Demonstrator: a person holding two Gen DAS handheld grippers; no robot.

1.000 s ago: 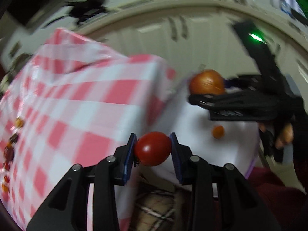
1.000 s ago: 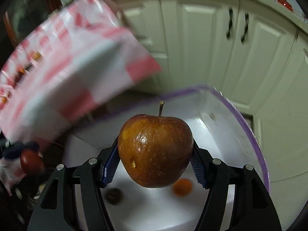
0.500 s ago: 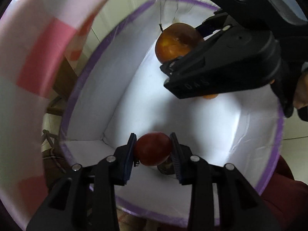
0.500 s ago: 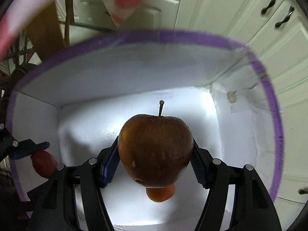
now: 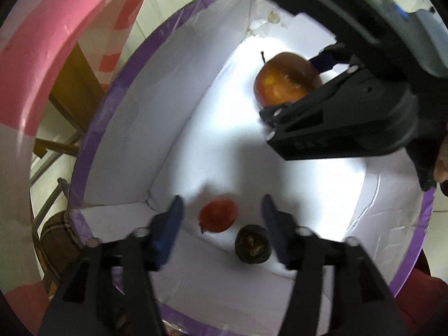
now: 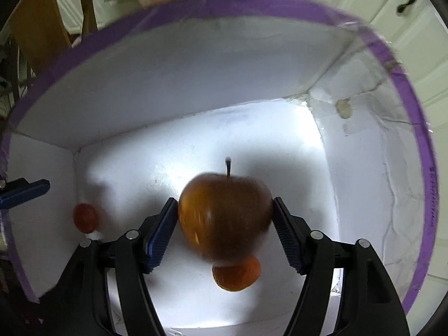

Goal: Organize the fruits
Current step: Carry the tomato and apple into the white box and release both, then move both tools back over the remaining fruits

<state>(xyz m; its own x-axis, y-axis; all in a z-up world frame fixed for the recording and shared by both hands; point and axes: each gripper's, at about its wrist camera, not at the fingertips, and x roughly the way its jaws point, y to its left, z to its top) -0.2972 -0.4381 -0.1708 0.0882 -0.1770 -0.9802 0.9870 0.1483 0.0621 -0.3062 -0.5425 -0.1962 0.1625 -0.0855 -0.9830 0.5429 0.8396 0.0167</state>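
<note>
A white box with a purple rim (image 5: 92, 140) fills both views. My left gripper (image 5: 221, 204) is open above its floor. A red tomato (image 5: 217, 215) lies loose between the spread fingers, and a dark shrivelled fruit (image 5: 253, 243) sits beside it. My right gripper (image 6: 225, 204) hangs inside the box (image 6: 252, 2). A brown-red apple (image 6: 224, 215) is blurred between its pads and looks free of them. A small orange fruit (image 6: 236, 275) lies under the apple. From the left wrist the apple (image 5: 285, 79) shows near the far corner. The tomato (image 6: 85, 217) rests at the left wall.
A pink checked tablecloth (image 5: 42, 56) hangs over the table edge to the left of the box, with a wooden leg (image 5: 75, 89) below it. White cabinet doors (image 6: 414, 28) stand behind the box. A person's hand (image 5: 441, 162) is at the right edge.
My left gripper opened and the tomato dropped to the box floor. Both grippers went deeper into the box. The apple has slipped lower and blurs between the right pads.
</note>
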